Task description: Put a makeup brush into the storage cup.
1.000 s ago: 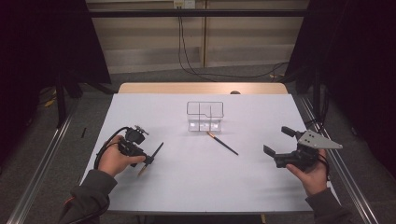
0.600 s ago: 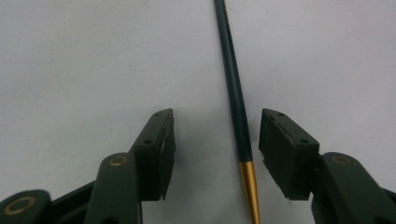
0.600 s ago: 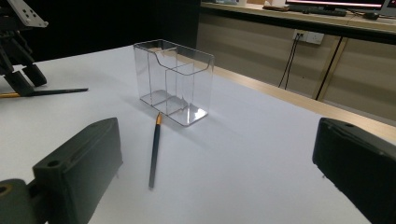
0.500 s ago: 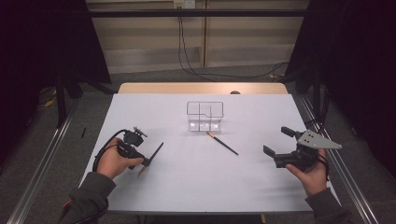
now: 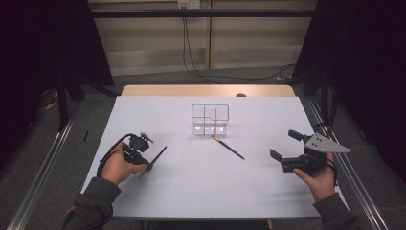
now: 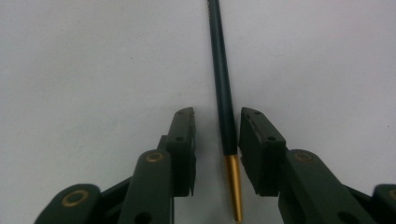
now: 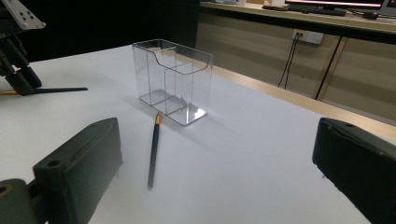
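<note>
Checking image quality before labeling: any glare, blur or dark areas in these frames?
High view: surroundings nearly black, white table evenly lit, clear organizer faint with bright glints at its base. Left gripper view: soft focus, pen between the left gripper jaws, shadow-free. Right gripper view: the right gripper jaws blurred, organizer and second pen sharper.

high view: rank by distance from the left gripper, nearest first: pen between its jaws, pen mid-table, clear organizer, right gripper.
1. Pen between the jaws of the left gripper, near left of the table.
2. Pen mid-table, right of it, centre.
3. Clear organizer, just behind that pen; close call with it.
4. Right gripper, far right.
</note>
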`<state>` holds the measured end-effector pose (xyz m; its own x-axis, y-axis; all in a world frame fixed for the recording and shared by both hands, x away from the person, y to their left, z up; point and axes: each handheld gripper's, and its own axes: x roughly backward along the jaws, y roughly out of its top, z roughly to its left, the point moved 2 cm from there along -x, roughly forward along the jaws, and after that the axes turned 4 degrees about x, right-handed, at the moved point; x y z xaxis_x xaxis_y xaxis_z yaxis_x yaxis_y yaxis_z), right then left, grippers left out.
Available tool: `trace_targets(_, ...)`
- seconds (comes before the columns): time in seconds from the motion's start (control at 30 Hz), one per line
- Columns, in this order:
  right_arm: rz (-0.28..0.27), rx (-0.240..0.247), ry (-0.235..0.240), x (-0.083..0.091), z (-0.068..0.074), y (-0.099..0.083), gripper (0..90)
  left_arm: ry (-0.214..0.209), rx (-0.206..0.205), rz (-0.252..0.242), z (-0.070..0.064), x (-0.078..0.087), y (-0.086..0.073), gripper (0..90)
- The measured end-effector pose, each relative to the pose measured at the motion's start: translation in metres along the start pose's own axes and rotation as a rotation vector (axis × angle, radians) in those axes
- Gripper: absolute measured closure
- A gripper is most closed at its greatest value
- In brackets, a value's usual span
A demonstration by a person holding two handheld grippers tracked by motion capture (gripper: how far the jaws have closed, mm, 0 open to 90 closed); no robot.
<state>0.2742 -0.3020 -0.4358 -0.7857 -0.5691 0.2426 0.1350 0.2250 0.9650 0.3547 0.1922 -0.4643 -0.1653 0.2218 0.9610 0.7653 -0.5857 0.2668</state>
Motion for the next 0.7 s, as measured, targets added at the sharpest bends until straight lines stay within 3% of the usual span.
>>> trace_targets(0.4,0.006,0.007,-0.005,-0.0005,0.0003,-0.0008,0.9,0.011,0.002,0.026,0.0014,-0.0014,0.0043,83.3)
trace_targets(0.53,0.011,0.005,-0.003,-0.0003,0.0003,-0.0012,0.9,0.01,-0.018,0.038,0.0033,-0.0007,0.0052,83.4)
trace_targets(0.63,0.01,0.003,-0.001,-0.0001,0.0002,-0.0013,0.9,-0.004,0.015,0.029,0.0041,-0.0006,0.0045,83.5)
trace_targets(0.7,0.007,0.001,-0.001,-0.0007,0.0002,-0.0014,0.9,-0.005,0.013,0.03,0.0043,-0.0004,0.0046,83.5)
